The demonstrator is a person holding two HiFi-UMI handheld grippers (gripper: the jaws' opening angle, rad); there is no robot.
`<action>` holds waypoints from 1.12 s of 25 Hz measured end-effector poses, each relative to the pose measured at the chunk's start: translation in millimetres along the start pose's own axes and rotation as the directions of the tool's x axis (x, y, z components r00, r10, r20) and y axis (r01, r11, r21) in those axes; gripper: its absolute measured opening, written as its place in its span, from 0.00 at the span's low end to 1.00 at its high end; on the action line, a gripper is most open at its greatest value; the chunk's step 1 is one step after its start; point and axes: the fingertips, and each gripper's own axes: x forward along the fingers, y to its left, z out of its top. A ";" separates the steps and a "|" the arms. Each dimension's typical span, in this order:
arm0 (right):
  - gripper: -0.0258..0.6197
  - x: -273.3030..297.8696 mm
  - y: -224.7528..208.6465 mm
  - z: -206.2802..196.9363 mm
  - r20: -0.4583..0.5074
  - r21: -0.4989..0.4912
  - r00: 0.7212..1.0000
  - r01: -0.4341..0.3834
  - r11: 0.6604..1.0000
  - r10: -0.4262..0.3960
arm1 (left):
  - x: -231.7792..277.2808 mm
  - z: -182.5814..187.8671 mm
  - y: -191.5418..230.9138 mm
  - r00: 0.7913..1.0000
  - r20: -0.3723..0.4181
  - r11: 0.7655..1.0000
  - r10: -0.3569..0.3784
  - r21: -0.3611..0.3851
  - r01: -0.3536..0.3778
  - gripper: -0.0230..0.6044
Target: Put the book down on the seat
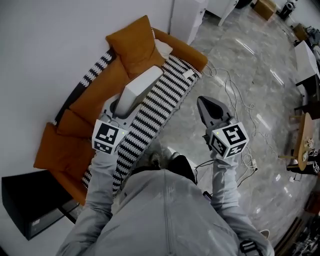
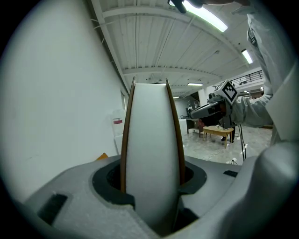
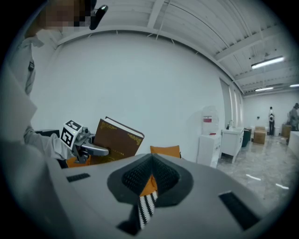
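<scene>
A thick book with brown covers and a white page edge (image 1: 141, 86) is held above the orange sofa (image 1: 92, 95), over its black-and-white striped throw (image 1: 160, 107). My left gripper (image 1: 121, 108) is shut on the book's lower end. In the left gripper view the book (image 2: 152, 154) stands upright between the jaws. The right gripper view shows the book (image 3: 117, 139) tilted, with the left gripper (image 3: 91, 150) on it. My right gripper (image 1: 204, 103) hovers over the floor to the right of the sofa, shut and holding nothing; its jaws (image 3: 150, 161) meet at the tip.
An orange cushion (image 1: 134, 44) leans at the sofa's far end. Cables (image 1: 235, 97) trail over the marble floor. A black cabinet (image 1: 30, 202) stands at the sofa's near end, a white cabinet (image 1: 187, 15) beyond the far end, and a round wooden table (image 1: 301, 142) at the right.
</scene>
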 end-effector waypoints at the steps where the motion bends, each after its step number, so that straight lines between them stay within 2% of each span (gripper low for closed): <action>1: 0.08 3.4 -3.0 -0.4 0.000 0.005 1.000 0.001 1.000 -0.001 | 4.0 -1.6 2.1 1.000 -0.006 1.000 -0.004 -0.004 0.004 0.39; 8: 0.08 39.3 -29.7 -17.1 -0.029 0.028 0.999 -0.026 0.999 0.026 | 43.7 -23.3 18.9 0.998 -0.063 0.999 -0.010 -0.032 0.008 0.39; 16: 0.08 98.0 -89.0 -23.7 -0.048 0.074 0.996 -0.073 0.995 0.077 | 110.2 -35.9 50.9 0.991 -0.137 0.999 0.003 -0.049 -0.010 0.39; 23: 0.08 150.9 -144.9 -56.0 -0.106 0.148 0.989 -0.085 0.985 0.102 | 181.6 -60.1 81.8 0.977 -0.211 0.997 -0.001 -0.078 -0.016 0.39; 28: 0.09 181.4 -173.7 -83.8 -0.150 0.201 0.983 -0.079 0.976 0.110 | 224.2 -91.8 94.3 0.964 -0.266 0.994 -0.024 -0.107 -0.005 0.39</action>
